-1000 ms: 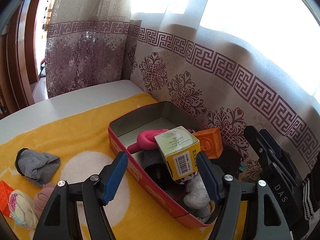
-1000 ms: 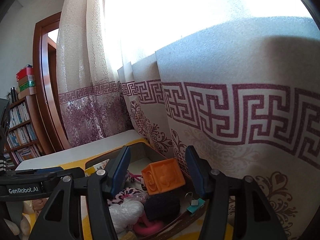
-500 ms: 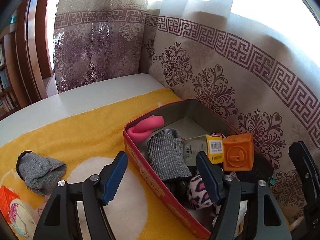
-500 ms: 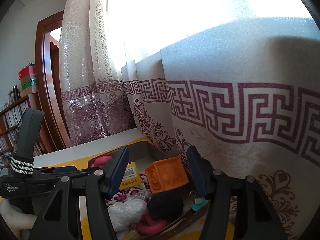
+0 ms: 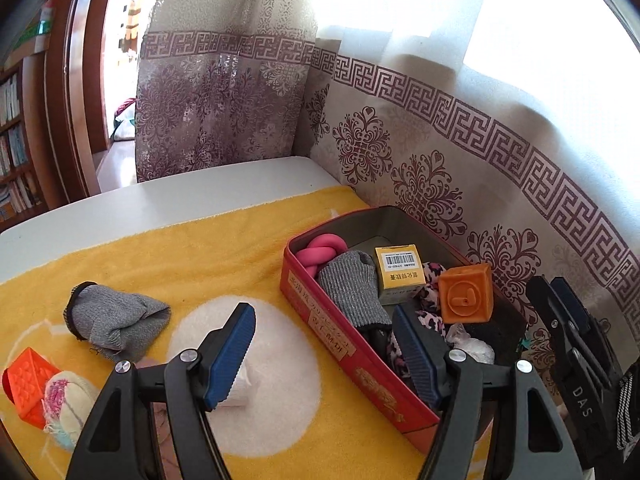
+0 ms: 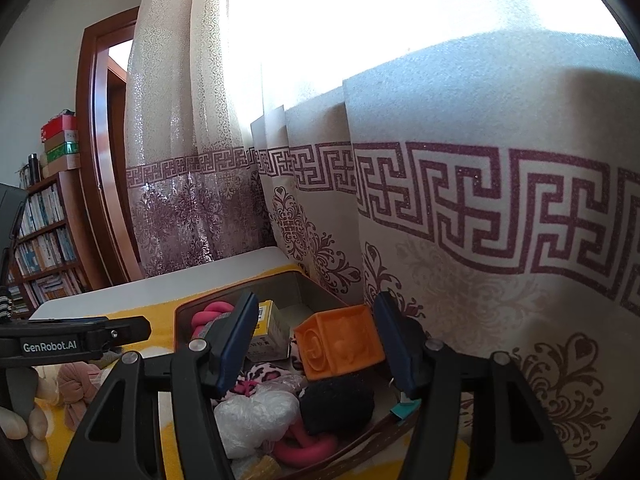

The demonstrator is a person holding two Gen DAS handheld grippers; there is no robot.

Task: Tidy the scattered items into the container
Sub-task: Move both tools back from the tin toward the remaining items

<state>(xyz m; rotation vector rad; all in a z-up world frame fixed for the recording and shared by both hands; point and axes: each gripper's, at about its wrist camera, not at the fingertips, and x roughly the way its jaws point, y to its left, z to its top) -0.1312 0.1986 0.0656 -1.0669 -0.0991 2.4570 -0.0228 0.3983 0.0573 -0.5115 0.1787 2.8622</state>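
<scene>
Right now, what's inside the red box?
In the red box: a pink knot, grey sock, yellow carton, orange cube, leopard cloth. Whatever lies underneath is covered.

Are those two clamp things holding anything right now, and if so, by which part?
Nothing is held. The left gripper is open over the yellow towel and the red tin's edge; the right gripper is open above the tin, its pads clear of the orange cube.
</scene>
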